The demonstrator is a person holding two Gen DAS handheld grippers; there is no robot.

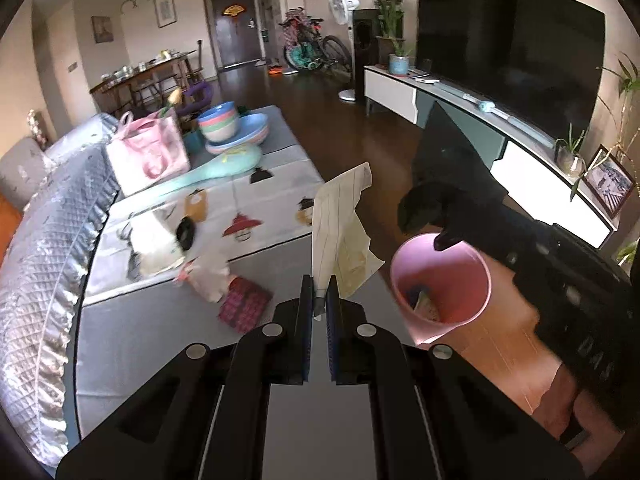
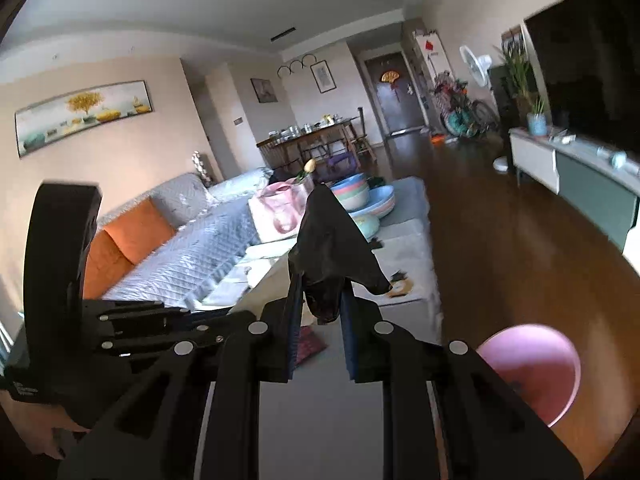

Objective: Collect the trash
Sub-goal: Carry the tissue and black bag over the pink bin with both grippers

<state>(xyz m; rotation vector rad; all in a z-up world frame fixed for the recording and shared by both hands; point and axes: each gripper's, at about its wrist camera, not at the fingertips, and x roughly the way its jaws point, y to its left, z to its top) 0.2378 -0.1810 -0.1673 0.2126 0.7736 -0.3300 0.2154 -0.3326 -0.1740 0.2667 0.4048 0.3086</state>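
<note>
My left claw (image 1: 319, 304) is pinched nearly shut on the bottom edge of a paper (image 1: 340, 232). The sheet is cream, ruled with thin lines, creased and curling, and it stands up above the fingers with its lower corner drooping toward the bin (image 1: 440, 280). Any print on it is too faint to read.

My right claw (image 2: 320, 312) is closed on black film (image 2: 332, 248), a crumpled glossy scrap that rises to a point above the fingers. In the left view the same scrap (image 1: 444, 184) hangs right over the bin's mouth.

The bin is pink and round, sits on the wood floor just beside the couch (image 1: 160, 320), and already has some scraps at the bottom.

On the couch lie a white wrapper (image 1: 208, 276) and a magenta packet (image 1: 244, 304), touching each other. White letters on the right claw's body are too blurred to read.
</note>
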